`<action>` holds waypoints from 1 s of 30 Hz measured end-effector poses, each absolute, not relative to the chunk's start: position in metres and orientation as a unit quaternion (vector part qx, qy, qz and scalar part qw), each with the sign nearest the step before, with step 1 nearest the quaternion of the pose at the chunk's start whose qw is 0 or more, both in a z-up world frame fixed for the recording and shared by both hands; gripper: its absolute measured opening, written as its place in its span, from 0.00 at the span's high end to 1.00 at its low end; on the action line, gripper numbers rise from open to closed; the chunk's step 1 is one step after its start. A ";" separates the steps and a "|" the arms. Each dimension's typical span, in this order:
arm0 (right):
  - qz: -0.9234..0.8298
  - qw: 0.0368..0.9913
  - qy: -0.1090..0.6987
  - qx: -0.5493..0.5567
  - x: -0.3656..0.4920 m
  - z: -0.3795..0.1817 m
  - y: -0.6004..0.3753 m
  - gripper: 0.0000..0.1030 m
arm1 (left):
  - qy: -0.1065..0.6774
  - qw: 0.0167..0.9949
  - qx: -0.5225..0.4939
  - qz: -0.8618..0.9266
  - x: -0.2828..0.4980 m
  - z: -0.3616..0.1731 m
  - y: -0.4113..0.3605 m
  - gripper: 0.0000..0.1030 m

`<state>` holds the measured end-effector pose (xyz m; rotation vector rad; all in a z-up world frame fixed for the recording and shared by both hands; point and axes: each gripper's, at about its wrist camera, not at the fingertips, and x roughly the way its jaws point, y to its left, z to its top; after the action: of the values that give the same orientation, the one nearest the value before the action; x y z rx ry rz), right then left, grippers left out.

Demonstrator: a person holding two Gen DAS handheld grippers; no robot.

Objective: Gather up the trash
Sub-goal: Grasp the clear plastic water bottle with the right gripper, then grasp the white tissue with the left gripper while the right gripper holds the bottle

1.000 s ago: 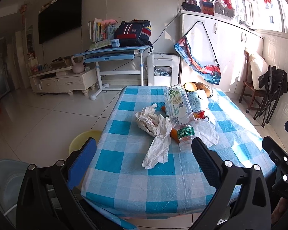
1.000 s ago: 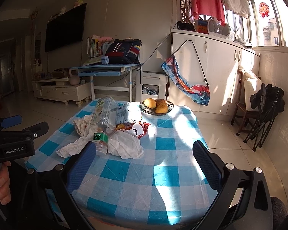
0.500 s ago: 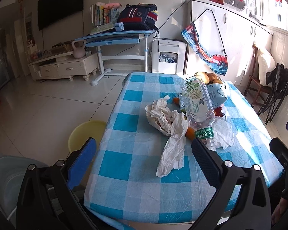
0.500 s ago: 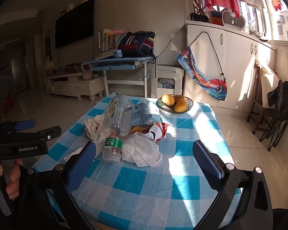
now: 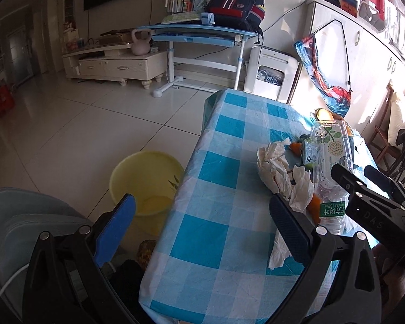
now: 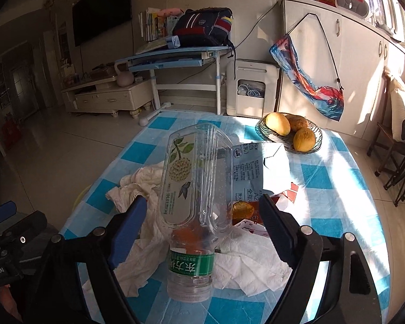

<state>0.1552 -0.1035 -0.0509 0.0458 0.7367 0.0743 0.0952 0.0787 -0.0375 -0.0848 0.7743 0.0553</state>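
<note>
The right gripper (image 6: 202, 216) is closing around the bottle (image 6: 194, 189) lying amid tissues (image 6: 137, 186) mid-table (image 5: 218, 229), pads not yet touching, while the left gripper (image 5: 199, 216) is hanging wide open, empty, over the table's left edge above a yellow bin (image 5: 145, 178).

In the left wrist view the lower left of the tabletop (image 5: 202, 243) lies bare, open to a claw. At the right of that frame crumpled tissues (image 5: 278, 172) and a lying clear bottle (image 5: 329, 167) crowd the cloth, with the right claw (image 5: 370, 178) just beside them. In the right wrist view the bottle (image 6: 194, 189) fills the gap between the closing jaws; a fruit bowl (image 6: 291, 132) blocks the upper right. A yellow bucket (image 5: 145, 183) stands on the floor beside the tabletop's left edge.
</note>
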 end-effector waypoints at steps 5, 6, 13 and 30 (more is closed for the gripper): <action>0.022 0.924 0.380 -0.016 0.177 -0.064 -0.092 0.26 | 0.379 0.925 -0.027 0.016 0.096 -0.038 0.074 0.07; 0.023 0.921 0.388 -0.020 0.181 -0.066 -0.093 0.32 | 0.382 0.924 -0.026 0.011 0.098 -0.039 0.073 0.07; 0.053 0.916 0.398 0.017 0.179 -0.060 -0.118 0.43 | 0.408 0.911 -0.042 -0.034 0.115 -0.041 0.063 0.07; 0.088 0.900 0.415 0.104 0.144 -0.069 -0.178 0.47 | 0.474 0.873 0.045 -0.102 0.146 -0.096 -0.027 0.13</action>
<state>0.1439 -0.1785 -0.0693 0.2147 0.8583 0.1821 0.1460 -0.0272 -0.0964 0.0946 0.9898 -0.2132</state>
